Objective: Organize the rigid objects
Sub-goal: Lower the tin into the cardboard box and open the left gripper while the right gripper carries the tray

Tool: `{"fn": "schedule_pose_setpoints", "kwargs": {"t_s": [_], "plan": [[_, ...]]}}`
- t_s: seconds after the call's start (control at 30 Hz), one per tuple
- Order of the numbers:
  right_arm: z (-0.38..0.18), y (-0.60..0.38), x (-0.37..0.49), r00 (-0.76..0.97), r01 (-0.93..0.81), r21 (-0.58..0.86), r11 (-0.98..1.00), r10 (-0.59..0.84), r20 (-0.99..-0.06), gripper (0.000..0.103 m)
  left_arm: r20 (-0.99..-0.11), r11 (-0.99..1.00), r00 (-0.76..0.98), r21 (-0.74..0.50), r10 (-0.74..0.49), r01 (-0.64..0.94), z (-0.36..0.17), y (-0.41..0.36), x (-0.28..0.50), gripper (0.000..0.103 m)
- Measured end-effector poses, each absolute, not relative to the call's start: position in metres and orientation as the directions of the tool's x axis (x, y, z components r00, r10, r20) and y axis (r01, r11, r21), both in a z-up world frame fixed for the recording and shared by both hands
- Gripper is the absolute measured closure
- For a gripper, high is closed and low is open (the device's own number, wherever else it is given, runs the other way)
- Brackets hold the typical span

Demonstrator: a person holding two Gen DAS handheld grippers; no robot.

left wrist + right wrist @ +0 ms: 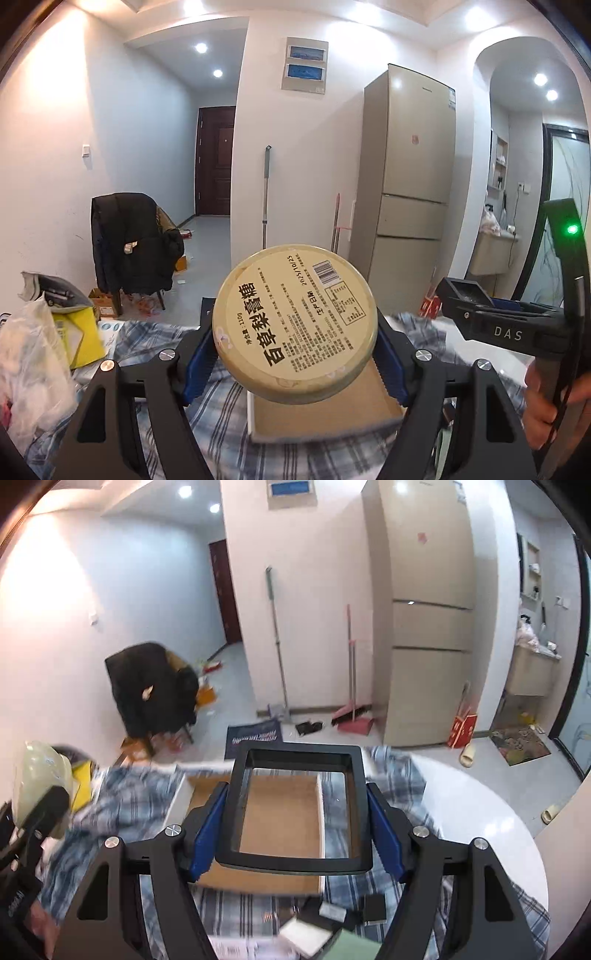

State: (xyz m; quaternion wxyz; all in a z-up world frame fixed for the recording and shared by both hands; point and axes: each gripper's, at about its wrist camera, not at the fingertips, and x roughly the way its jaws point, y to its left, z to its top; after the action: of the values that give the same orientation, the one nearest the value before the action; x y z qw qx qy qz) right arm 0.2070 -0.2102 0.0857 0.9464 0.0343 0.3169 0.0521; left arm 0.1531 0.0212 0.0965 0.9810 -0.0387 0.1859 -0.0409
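Left gripper point(295, 354) clamps a round tin point(295, 321); right gripper point(293, 834) clamps a black frame point(295, 805), both above the box point(280, 812).

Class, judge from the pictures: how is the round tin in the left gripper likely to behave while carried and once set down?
The round tin looks rigid, so the left gripper probably won't dent it. Its smooth curved rim may slip between the pads. Set on edge, it would likely roll.

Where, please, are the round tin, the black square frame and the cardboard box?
round tin point(295, 325), left wrist view, middle of its printed label.
black square frame point(295, 862), right wrist view, its near bar.
cardboard box point(284, 812), right wrist view, bare brown floor.
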Motion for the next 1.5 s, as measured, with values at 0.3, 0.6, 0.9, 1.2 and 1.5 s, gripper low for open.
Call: {"fn": "schedule_pose_setpoints", "kwargs": {"t_s": [0.3, 0.6, 0.9, 1.2, 1.5], "plan": [[0.075, -0.202, 0.226, 0.814, -0.07, 0.117, 0.991, 0.124, -0.568, 0.033, -0.428, 0.986, 0.89, -0.12, -0.157, 0.116, 0.076, 0.016, 0.208, 0.026], [0.022, -0.198, 0.251, 0.692, -0.141, 0.125, 0.982, 0.188, -0.697, 0.033, -0.588, 0.987, 0.793, -0.124, -0.158, 0.105, -0.006, 0.01, 0.252, 0.026], [-0.021, -0.201, 0.268, 0.609, -0.095, 0.127, 0.987, 0.159, -0.777, 0.033, -0.705, 0.986, 0.69, -0.128, -0.166, 0.107, -0.051, 0.004, 0.27, 0.026], [-0.043, -0.214, 0.279, 0.557, -0.057, 0.155, 0.986, 0.16, -0.815, 0.033, -0.744, 0.979, 0.637, -0.131, -0.201, 0.156, -0.079, -0.002, 0.277, 0.026], [-0.052, -0.214, 0.283, 0.535, -0.06, 0.164, 0.985, 0.17, -0.828, 0.033, -0.765, 0.985, 0.622, -0.119, -0.169, 0.122, -0.089, 0.001, 0.281, 0.026]]}}
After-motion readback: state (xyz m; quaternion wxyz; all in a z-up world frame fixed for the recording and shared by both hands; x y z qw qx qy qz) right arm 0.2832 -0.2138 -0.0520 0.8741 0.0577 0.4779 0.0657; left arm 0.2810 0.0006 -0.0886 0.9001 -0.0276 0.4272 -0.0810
